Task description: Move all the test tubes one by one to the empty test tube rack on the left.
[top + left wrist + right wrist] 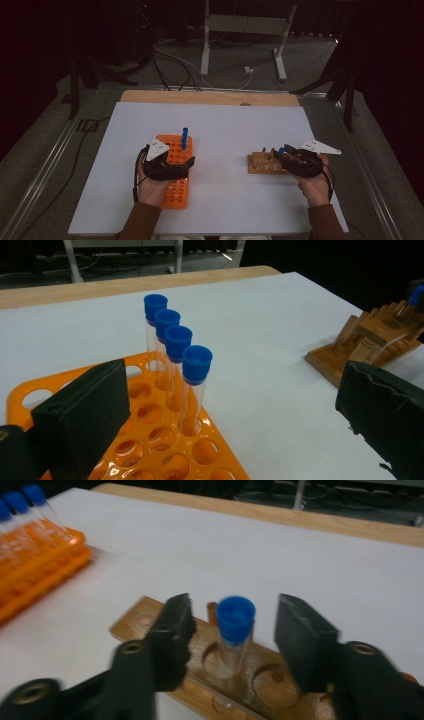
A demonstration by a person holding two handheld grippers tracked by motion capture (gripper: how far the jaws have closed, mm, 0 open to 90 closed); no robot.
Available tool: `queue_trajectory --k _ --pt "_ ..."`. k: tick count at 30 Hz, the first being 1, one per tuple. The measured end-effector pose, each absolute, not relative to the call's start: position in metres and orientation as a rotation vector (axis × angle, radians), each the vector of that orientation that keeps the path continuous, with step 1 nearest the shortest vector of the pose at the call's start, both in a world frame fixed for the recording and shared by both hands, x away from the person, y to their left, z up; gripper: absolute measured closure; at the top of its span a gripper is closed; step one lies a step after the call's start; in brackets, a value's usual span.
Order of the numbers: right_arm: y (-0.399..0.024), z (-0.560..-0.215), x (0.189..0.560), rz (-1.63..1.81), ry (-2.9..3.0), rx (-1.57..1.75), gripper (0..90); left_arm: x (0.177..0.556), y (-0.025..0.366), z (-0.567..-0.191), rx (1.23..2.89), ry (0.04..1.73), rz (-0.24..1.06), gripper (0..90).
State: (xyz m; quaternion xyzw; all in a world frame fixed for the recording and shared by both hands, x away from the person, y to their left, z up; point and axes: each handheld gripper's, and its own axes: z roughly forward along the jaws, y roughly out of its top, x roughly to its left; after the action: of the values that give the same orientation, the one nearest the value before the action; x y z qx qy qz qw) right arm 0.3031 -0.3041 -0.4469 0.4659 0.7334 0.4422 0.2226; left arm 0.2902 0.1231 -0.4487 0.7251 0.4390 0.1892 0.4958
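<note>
Your right hand-held gripper straddles the capped tube w/ jaws apart, ready to clamp; left hand-held gripper, also apart, waits over the orange rack.

Brown sleeves, black grippers with padded jaws, grey triangular plates, black cables

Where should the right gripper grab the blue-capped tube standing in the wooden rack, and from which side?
Probably the clear glass just under the blue cap of the tube. It stands upright in a hole of the wooden rack, so come level, one jaw each side; the open right gripper already straddles it. Then lift straight up.
</note>
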Motion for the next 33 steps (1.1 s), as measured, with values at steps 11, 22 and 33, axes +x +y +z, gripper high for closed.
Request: queue_trajectory --k 11,22,33 --pt "-0.299 -0.454 0.304 1.159 2.069 1.278 75.9 0.29 0.122 -0.449 1.761 1.06 0.47 2.0" --pt "-0.299 -0.454 0.304 1.15 2.064 1.281 76.7 0.289 0.121 -0.449 1.757 1.046 0.472 2.0" --pt "-0.302 -0.442 0.3 1.188 2.029 1.274 76.8 0.287 0.122 -0.446 1.736 1.031 0.486 2.0"
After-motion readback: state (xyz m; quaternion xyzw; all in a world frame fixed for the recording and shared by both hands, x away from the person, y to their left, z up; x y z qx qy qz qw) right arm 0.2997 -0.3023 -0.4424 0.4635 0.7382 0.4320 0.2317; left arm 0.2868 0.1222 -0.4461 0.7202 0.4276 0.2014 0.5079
